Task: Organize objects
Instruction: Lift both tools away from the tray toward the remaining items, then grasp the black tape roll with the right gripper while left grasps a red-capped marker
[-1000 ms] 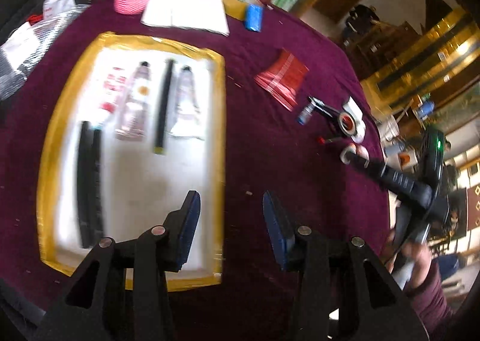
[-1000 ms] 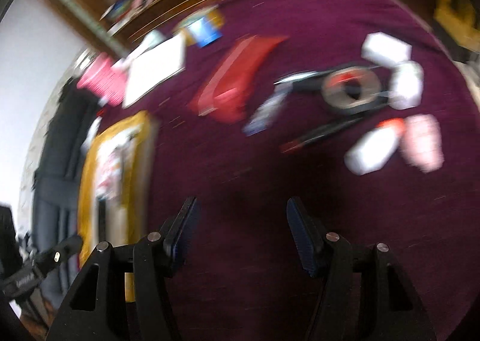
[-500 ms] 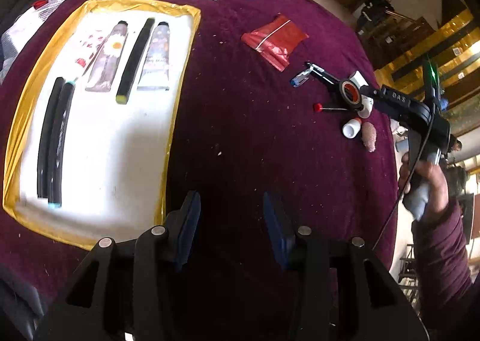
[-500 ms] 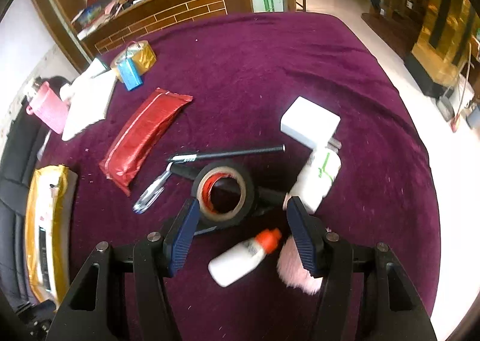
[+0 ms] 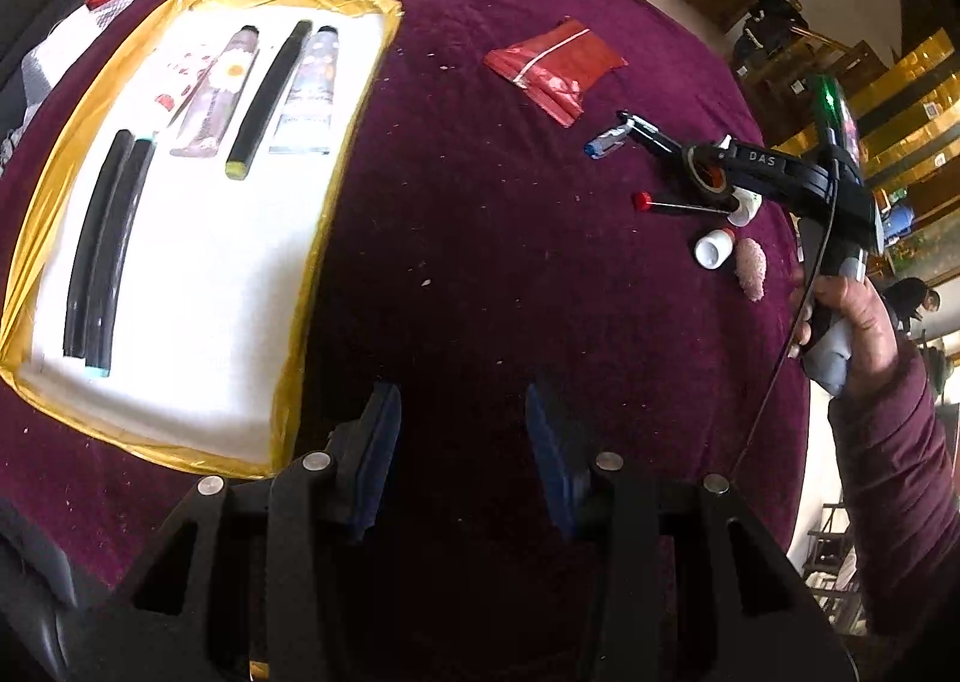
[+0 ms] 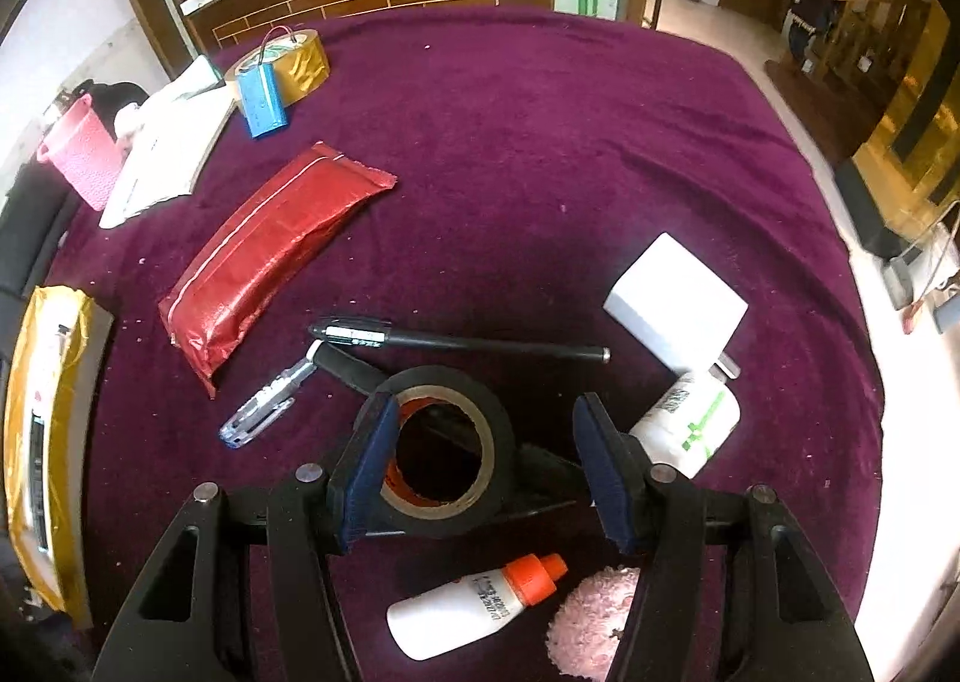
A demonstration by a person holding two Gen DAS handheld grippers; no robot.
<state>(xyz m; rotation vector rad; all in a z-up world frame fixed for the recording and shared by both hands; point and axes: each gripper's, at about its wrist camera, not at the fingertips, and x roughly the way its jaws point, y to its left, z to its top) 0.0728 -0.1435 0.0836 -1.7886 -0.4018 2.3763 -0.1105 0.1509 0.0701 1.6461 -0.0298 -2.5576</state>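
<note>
My right gripper (image 6: 486, 454) is open and low over a black tape roll (image 6: 447, 445); the roll lies between the jaws, nearer the left finger. Around it lie a black pen (image 6: 456, 343), a clear blue pen (image 6: 261, 412), a white bottle with an orange cap (image 6: 474, 610), a white bottle with green print (image 6: 690, 424), a white box (image 6: 675, 301) and a pink puff (image 6: 591, 622). My left gripper (image 5: 459, 442) is open and empty above bare cloth, right of the gold-rimmed white tray (image 5: 336, 190) that holds tubes and black sticks.
A red foil pouch (image 6: 264, 256) lies left of the tape. At the table's far left stand a gold tape roll (image 6: 300, 64), a blue pack (image 6: 261, 103), a white booklet (image 6: 165, 154) and a pink basket (image 6: 84, 157). The table edge runs along the right.
My right gripper has moved forward and down until the black tape roll sits between its jaws. My left gripper has drawn back right, off the tray. Both stay open.
</note>
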